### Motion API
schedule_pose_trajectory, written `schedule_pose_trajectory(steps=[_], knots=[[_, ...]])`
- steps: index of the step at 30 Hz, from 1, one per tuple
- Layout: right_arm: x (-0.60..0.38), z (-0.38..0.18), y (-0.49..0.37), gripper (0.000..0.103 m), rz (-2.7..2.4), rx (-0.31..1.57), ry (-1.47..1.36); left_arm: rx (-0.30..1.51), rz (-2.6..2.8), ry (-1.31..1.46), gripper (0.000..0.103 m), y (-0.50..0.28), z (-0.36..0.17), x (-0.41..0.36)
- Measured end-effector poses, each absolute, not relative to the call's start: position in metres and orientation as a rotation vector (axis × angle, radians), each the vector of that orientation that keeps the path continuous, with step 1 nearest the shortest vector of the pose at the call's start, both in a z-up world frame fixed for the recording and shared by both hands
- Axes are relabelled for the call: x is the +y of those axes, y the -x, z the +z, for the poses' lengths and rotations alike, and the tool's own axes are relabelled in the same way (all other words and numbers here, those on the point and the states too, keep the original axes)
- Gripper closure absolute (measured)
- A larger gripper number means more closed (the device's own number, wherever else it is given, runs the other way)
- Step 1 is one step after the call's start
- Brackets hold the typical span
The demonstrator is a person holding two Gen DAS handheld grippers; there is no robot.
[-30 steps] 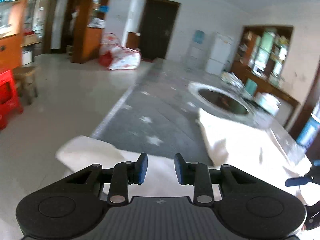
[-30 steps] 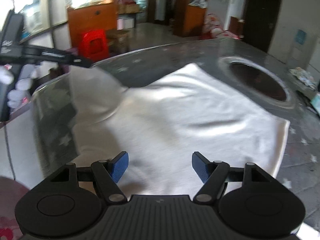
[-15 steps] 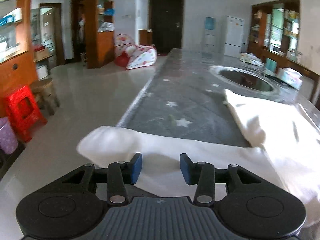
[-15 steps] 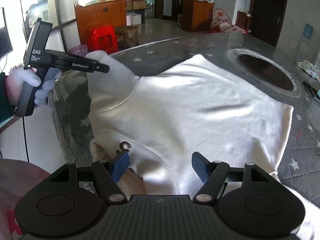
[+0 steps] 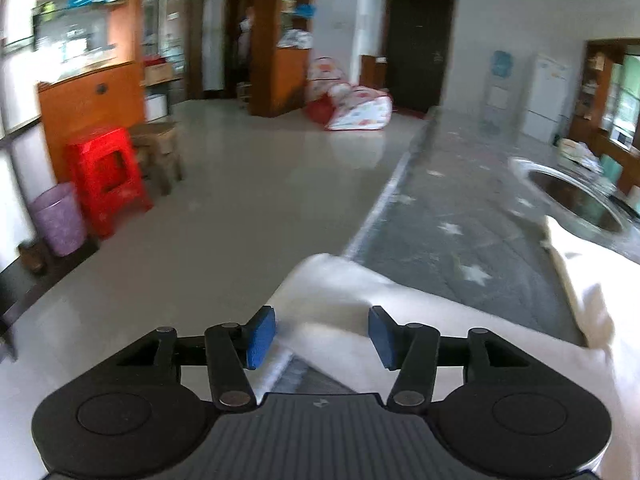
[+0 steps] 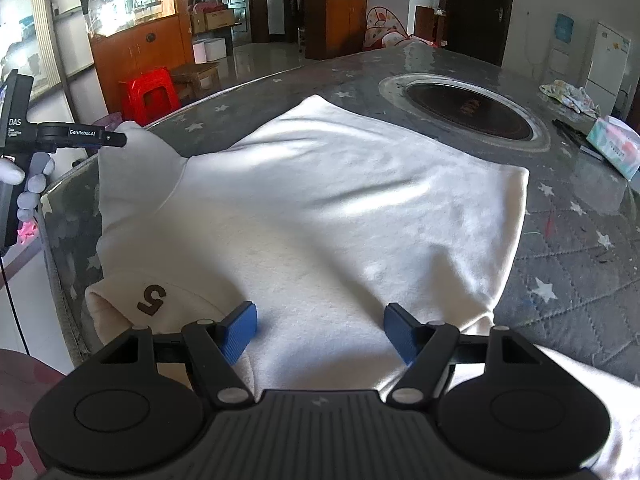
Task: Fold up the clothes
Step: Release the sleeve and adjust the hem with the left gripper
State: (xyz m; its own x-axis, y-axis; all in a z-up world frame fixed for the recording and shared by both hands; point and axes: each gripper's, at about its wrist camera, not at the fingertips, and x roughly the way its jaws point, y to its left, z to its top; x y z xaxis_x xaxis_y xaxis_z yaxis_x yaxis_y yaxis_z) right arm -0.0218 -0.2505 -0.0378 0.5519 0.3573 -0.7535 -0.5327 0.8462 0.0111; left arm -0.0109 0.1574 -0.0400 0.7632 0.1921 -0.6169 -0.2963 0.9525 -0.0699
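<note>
A: Roughly, where does the fold stand?

B: Early, by my reading. Cream sweatshirt (image 6: 320,216) lies spread flat on the worktop (image 6: 568,248), body smooth, hem toward the round inset burner (image 6: 464,110). One sleeve (image 6: 136,168) runs out toward the worktop's left edge and is not yet brought over the body. No fold line visible in the torso. Collar end, with a brown "5" mark (image 6: 151,299), sits nearest the right camera.

A: Tongs?

B: Left tongs (image 5: 322,338): jaws parted, sleeve cuff (image 5: 336,280) lying between and just beyond the blue pads (image 5: 260,336), nothing pinched in the left wrist view. In the right wrist view its tip looks to meet the cuff, but contact cannot be told. Right tongs (image 6: 320,330): jaws spread wide, hovering over the upper back of the garment, holding nothing.

A: Material notes?

B: Fabric looks thick, matte, fleece-like; soft shallow wrinkles, rounded edges rather than crisp ones. Judgement: it will drape heavily and hold a loose fold. Worktop covering is grey, quilted, printed with white stars, and glossy near the far edge. Pads are ribbed blue rubber on black linkage arms.

A: Remaining?

B: Both sleeves in, then body folded over. Essentially everything.
</note>
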Motion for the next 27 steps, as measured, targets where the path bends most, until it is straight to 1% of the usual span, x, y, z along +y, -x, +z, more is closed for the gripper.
schedule_pose_trajectory(steps=[5,6,10,15,18,19,21,24,27], knots=[[-0.250,-0.039,0.022,0.028,0.529,0.831,0.220,0.616,0.228,0.135,0.047,0.009,-0.029,0.144],[-0.250,-0.039,0.022,0.027,0.529,0.830,0.220,0.620,0.208,0.127,0.044,0.005,-0.029,0.141],[-0.250,-0.040,0.022,0.025,0.529,0.829,0.216,0.700,0.198,0.059,0.044,-0.015,-0.037,0.124],[-0.251,-0.040,0.020,0.023,0.534,0.827,0.213,0.665,0.093,0.090,0.044,-0.027,-0.017,0.095],[-0.252,-0.041,0.019,0.021,0.535,0.824,0.211,0.652,-0.020,0.093,0.046,-0.039,-0.008,0.067],[-0.251,-0.041,0.019,0.021,0.535,0.823,0.210,0.656,-0.054,0.101,0.050,-0.046,-0.007,0.059],[-0.251,-0.041,0.020,0.020,0.535,0.821,0.209,0.666,-0.122,0.118,0.055,-0.061,-0.006,0.042],[-0.252,-0.041,0.020,0.020,0.539,0.820,0.206,0.669,-0.154,0.077,0.057,-0.085,-0.010,0.017],[-0.253,-0.041,0.019,0.020,0.544,0.820,0.204,0.682,-0.140,0.058,0.057,-0.099,-0.014,0.012]])
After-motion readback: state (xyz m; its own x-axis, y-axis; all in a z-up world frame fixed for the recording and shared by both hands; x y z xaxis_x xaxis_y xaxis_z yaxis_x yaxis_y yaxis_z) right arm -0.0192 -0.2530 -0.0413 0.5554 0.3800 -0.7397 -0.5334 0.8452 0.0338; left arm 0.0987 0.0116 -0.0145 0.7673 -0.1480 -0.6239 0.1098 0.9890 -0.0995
